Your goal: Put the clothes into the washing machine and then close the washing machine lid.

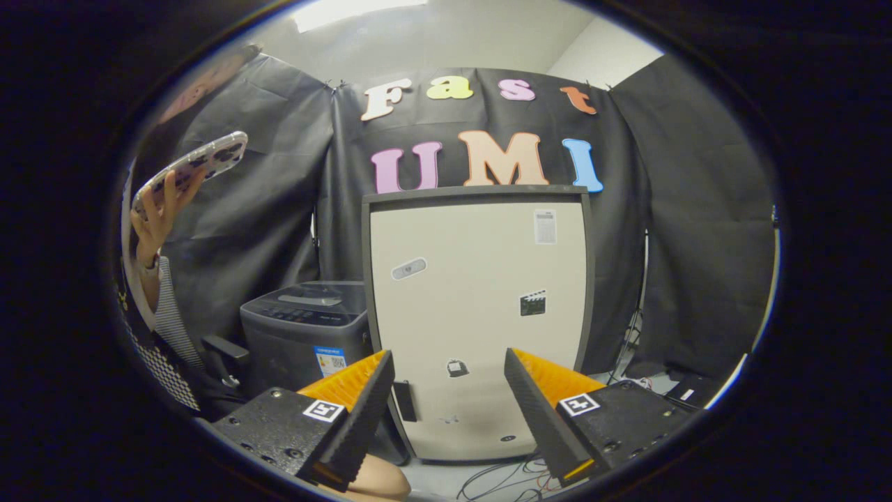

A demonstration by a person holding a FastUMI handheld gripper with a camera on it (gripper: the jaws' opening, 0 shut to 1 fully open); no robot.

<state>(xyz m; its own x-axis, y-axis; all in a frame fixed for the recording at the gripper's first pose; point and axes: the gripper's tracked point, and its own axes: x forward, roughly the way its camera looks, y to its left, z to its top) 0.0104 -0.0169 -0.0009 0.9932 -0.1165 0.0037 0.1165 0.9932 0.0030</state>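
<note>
- Claw: two ribbed wedge fingers set apart, on black screw-studded blocks, each with a square black-and-white marker.
- Person at nine o'clock: checked sleeve, wristwatch.

Black cloth walls — ceiling light overhead.

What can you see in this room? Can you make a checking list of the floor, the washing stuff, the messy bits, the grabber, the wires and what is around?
Surface: pale floor, bare patch below the cabinet.
Job's things: dark grey washing machine, left of the cabinet, lid down; clothes: nothing seen.
Clutter: pale object beside the left finger, cannot tell what.
Gripper: gripper open, fingers apart, holding nothing, aimed at the cabinet.
Cables: loose wires on the floor under the cabinet.
Surroundings: cream cabinet with stickers; black cloth wall; person's hand holding a phone.
</note>
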